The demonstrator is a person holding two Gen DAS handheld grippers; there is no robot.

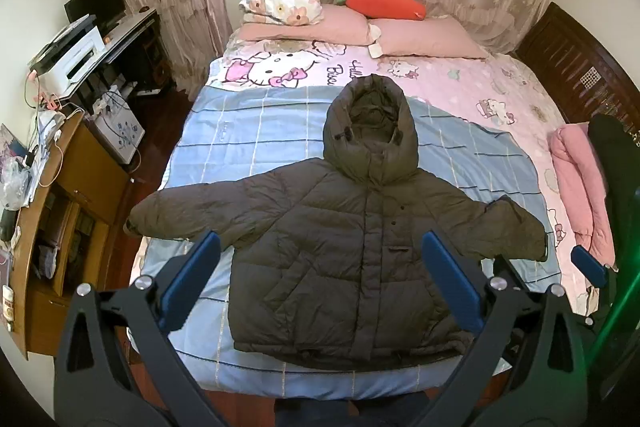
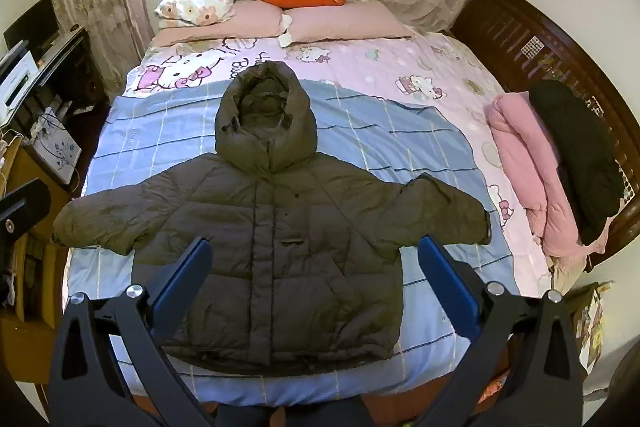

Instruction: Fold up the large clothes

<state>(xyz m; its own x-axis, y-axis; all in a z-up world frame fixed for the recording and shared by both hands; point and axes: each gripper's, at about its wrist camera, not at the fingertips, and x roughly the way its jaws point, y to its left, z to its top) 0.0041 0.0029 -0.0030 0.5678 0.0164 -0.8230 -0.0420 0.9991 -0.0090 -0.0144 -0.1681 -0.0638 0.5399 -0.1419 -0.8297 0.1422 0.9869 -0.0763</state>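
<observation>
Since nothing on the garment is folded yet, the task is looking to be at its very start.

jacket: dark puffer jacket (image 1: 340, 251) is lying front-up and flat on the blue checked blanket (image 1: 248, 131), hood (image 1: 370, 131) pointing toward the pillows, hem at the near bed edge.
sleeves: both are spreading straight out to the sides; left sleeve (image 1: 188, 215) and right sleeve (image 2: 444, 215) are not tucked in.
front: closure appears to be done up, though the seam is too dark to be sure.
left gripper (image 1: 320, 287): fingers are standing wide apart, pinching nothing, hovering above the jacket body.
right gripper (image 2: 312, 283): also spread wide, holding nothing, hanging over the lower jacket.
done: laying out and flattening is looking finished.
left to do: sleeves folding inward, hood folding down, body folding up — all of it.
nearby: pink bedding (image 2: 532, 167) with a dark garment (image 2: 576, 155) on top is sitting at the bed's right edge, well apart from the jacket.
</observation>
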